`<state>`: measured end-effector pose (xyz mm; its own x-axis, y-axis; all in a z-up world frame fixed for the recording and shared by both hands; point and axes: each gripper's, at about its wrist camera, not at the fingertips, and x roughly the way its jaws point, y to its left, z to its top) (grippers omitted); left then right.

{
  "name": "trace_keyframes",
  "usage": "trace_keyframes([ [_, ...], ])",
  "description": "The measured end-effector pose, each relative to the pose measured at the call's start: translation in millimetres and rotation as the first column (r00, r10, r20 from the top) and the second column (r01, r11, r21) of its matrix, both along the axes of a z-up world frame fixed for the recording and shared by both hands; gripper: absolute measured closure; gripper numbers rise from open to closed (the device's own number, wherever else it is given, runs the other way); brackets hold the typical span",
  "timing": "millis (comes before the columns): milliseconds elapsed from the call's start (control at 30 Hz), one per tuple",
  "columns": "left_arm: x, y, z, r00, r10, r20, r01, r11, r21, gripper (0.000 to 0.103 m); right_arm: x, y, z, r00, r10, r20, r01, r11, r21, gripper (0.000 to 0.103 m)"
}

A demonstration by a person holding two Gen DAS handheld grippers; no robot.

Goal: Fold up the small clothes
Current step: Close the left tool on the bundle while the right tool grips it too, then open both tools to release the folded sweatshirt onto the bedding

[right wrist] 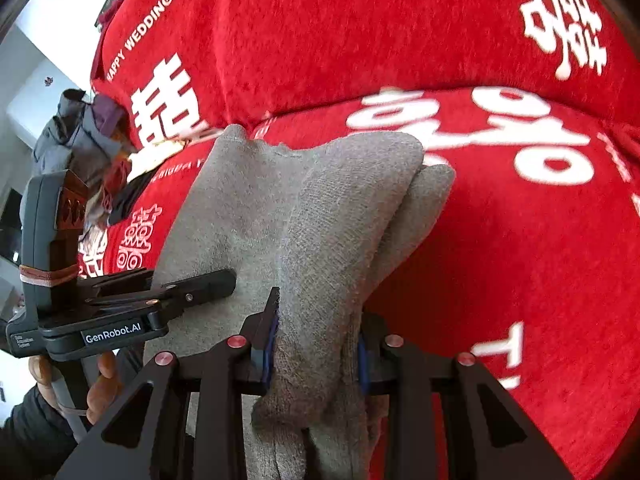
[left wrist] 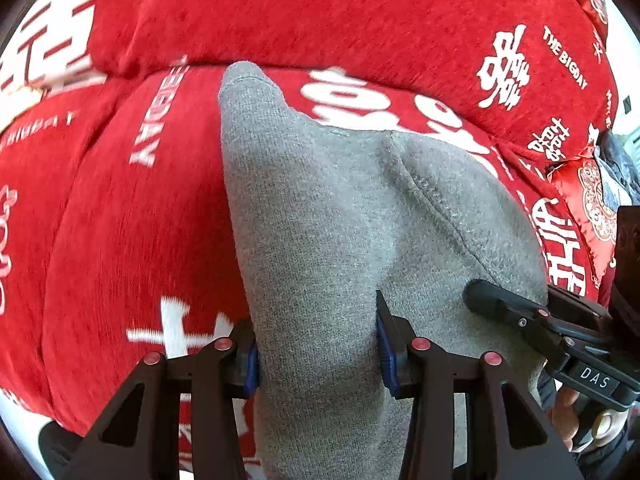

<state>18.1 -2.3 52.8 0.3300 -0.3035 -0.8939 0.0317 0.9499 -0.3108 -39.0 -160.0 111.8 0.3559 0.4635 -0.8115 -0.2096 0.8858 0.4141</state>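
Free edges: the grey garment (left wrist: pixel 344 216) ends in a rounded corner at the top of the left wrist view, clear of the seam where the 2 red cushions meet; in the right wrist view its doubled end (right wrist: pixel 400 168) lies against the red cover (right wrist: pixel 520 260).
Open room: bare red cover lies to the left of the garment in the left wrist view and to the right of it in the right wrist view; a heap of dark clothing (right wrist: pixel 76 136) sits at the far left edge of the right wrist view.
Material, garment: heather-grey knit, fine ribbed texture, soft and thick, with 1 raised seam (left wrist: pixel 436 204) running diagonally.
Material, background: red plush fabric printed with white characters and lettering.
Left gripper (left wrist: pixel 318 354): black frame, blue pads, red pivots; jaws pressed on a fold of the grey garment, 1 pad on each side.
Right gripper (right wrist: pixel 316 354): same build; jaws clamped on a bunched, layered edge of the same garment.
Hand (right wrist: pixel 100 384): fingers wrapped around the left gripper's handle, seen from the right wrist.
Garment position: held up between both grippers, draped in front of the red cushions, folded over on itself on the right side.
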Motion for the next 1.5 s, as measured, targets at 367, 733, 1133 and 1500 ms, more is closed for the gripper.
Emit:
trace_keyframes([
  [367, -14, 5, -29, 1.000, 0.008, 0.019, -0.009, 0.999, 0.039, 0.029, -9, -4, -42, 0.999, -0.015, -0.053, 0.016, 1.000, 0.025, 0.067],
  [733, -15, 43, 21, 0.987, 0.099, 0.128, -0.120, 0.978, 0.172, 0.017, -5, -47, -3, 0.990, -0.138, 0.008, 0.137, 0.990, 0.026, 0.040],
  [1133, 52, 30, -31, 0.985, 0.169, 0.045, -0.172, 0.887, 0.429, 0.017, 62, 43, -28, 0.983, 0.181, -0.010, -0.180, 0.965, -0.191, 0.041],
  [1500, 11, 27, 9, 0.990, 0.107, 0.088, -0.128, 0.950, 0.284, 0.004, 9, 25, 11, 0.948, 0.298, 0.115, -0.269, 0.940, -0.211, 0.040],
])
